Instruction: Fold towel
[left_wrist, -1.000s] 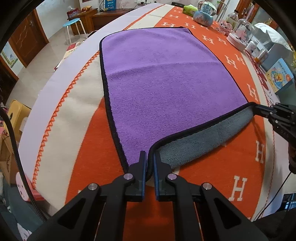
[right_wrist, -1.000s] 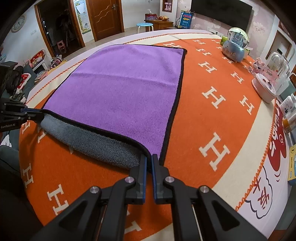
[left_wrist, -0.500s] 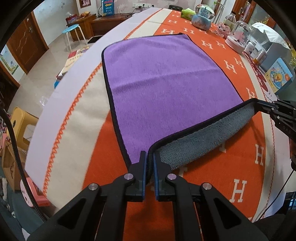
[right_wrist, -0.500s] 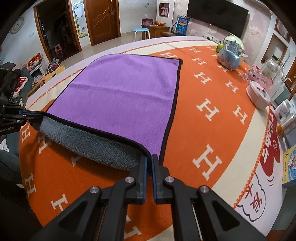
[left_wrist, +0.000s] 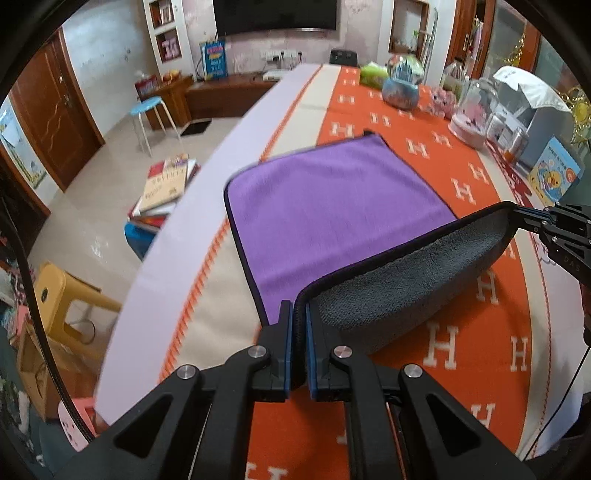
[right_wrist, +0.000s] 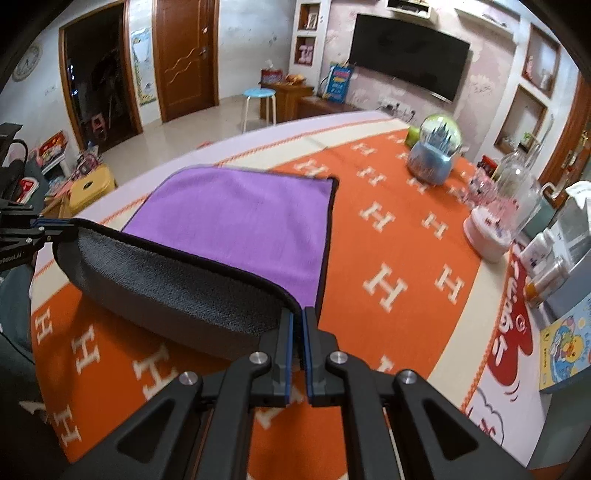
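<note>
**Towel raised by two corners over the orange cloth**

Nearest each lens, a pair of black fingers with blue pads. Left gripper (left_wrist: 299, 314): pressed together on the near left corner of the towel (left_wrist: 332, 206), black hem running up between the pads. Right gripper (right_wrist: 298, 317): likewise pinching the near right corner of the same towel (right_wrist: 236, 221).

Between the two grippers: the towel's near edge, lifted off the surface and hanging in a shallow sag, grey underside (left_wrist: 402, 280) turned toward the cameras. From the left view the right gripper (left_wrist: 532, 218) shows at the far end of that raised hem; from the right view the left gripper (right_wrist: 44, 227) shows at the opposite end.

Beyond the lifted edge: the purple face of the towel, lying flat on the orange tablecloth (left_wrist: 461, 350) printed with white H marks, its far corners resting near the cream border stripe (left_wrist: 221, 295).

Further along the table, well apart from the towel: a blue snow globe (right_wrist: 436, 155); a pink-based glass dome (right_wrist: 498, 221); a picture book (left_wrist: 557, 177) near the table edge.

Off the table, on the floor: a yellow stool (left_wrist: 62, 291), a stack of books (left_wrist: 166, 188), a blue-topped stool (right_wrist: 260, 96).

Farthest: a wall-mounted television (right_wrist: 406, 66) and wooden doors (right_wrist: 184, 59).
</note>
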